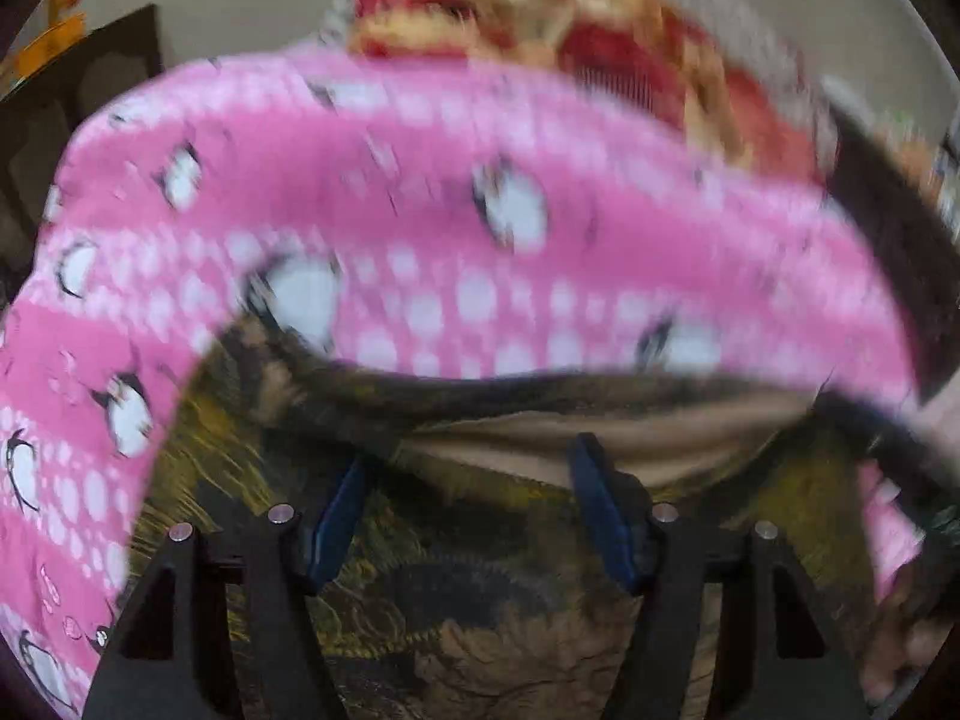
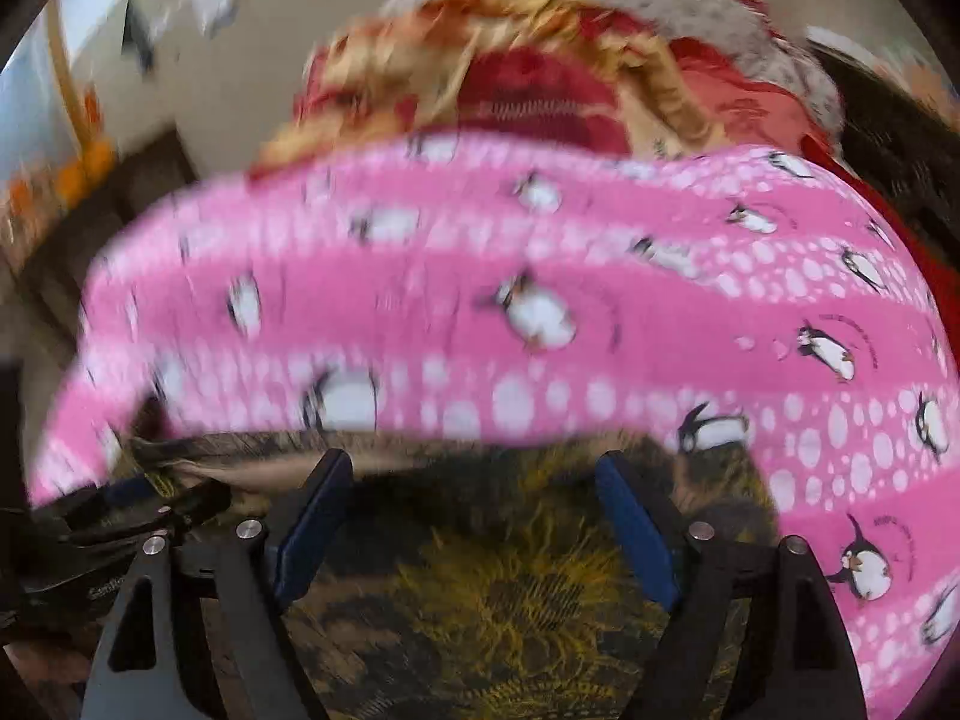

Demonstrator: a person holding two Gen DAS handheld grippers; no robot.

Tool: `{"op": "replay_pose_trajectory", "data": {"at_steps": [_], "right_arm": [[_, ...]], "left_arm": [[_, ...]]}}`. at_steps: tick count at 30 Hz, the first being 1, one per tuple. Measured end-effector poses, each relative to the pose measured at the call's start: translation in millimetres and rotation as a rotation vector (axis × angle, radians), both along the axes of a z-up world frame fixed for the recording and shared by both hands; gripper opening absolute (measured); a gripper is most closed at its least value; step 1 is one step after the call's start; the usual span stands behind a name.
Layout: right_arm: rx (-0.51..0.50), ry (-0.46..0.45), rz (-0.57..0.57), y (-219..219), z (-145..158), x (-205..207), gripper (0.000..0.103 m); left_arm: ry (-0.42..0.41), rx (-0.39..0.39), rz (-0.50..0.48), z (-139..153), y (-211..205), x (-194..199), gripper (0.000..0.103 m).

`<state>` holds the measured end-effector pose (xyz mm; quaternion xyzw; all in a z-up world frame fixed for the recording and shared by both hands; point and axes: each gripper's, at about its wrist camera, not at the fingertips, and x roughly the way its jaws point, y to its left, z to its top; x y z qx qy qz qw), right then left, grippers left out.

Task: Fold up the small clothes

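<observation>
Both wrist views are smeared by motion blur, so fine detail is lost. In the left wrist view, a dark cabinet (image 1: 90, 78) stands at the far left against a pale wall. Filling the middle of the picture from left to right is a pink garment (image 1: 420, 228) printed with penguins and bands of white dots; it lies spread in a wide arc over a brown and yellow patterned cover (image 1: 480, 588), and its left end trails down toward the lower left corner. Behind it, further right, sits a red and cream heap of cloth (image 1: 600, 42); no basket, box or other container can be made out around it. At the bottom, the left gripper (image 1: 468, 516) has its two blue-padded fingers spread apart with nothing between them, over the patterned cover and just short of the garment's near edge. In the right wrist view, the left gripper shows again as a dark shape at the lower left edge. The same pink garment stretches across the frame and falls down the right side. The right gripper (image 2: 474, 522) stands with its blue pads wide apart and empty, just below the garment's near hem, touching no cloth.
</observation>
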<state>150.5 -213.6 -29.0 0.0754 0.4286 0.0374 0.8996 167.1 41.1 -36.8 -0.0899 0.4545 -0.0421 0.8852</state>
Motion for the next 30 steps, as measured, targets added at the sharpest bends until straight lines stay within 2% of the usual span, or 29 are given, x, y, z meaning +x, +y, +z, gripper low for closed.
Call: {"op": "replay_pose_trajectory", "data": {"at_steps": [3, 5, 7, 11, 13, 15, 17, 19, 21, 24, 26, 27, 30], "right_arm": [[0.012, -0.012, -0.02, -13, -3, -13, 0.087], [0.028, 0.001, -0.038, -18, -9, -15, 0.087], [0.024, 0.009, -0.063, -24, -16, -19, 0.087], [-0.033, 0.038, -0.077, -30, -31, -24, 0.087], [-0.055, 0.062, -0.096, -38, -47, -27, 0.087], [0.025, 0.044, -0.108, -50, -54, -33, 0.087], [0.057, 0.007, -0.11, -55, -49, -39, 0.089], [0.089, 0.005, -0.091, -58, -51, -40, 0.091], [0.125, 0.008, -0.087, -62, -53, -40, 0.092], [0.18, 0.003, -0.066, -67, -54, -40, 0.096], [0.226, -0.004, -0.056, -71, -54, -43, 0.097], [0.257, -0.009, -0.053, -76, -55, -45, 0.097], [0.374, -0.044, -0.041, -90, -58, -50, 0.097]], "left_arm": [[-0.046, -0.009, -0.005, 8, 2, -9, 0.074], [-0.021, 0.001, -0.012, 0, -1, -10, 0.074], [0.0, -0.063, -0.021, -10, -4, -16, 0.074], [0.065, -0.092, -0.137, -25, -29, -26, 0.074], [0.076, -0.045, -0.168, -32, -41, -22, 0.074], [0.079, -0.019, -0.141, -33, -44, -4, 0.074], [0.025, -0.012, -0.095, -24, -38, 12, 0.074], [-0.082, 0.092, -0.042, -15, -26, 23, 0.074], [-0.08, 0.194, 0.022, -25, -7, 26, 0.074], [-0.056, 0.081, 0.037, -46, 41, 3, 0.075], [-0.074, -0.012, 0.08, -47, 69, -22, 0.075], [-0.095, -0.024, 0.115, -45, 80, -36, 0.076], [-0.094, -0.134, 0.16, -53, 104, -48, 0.076]]}}
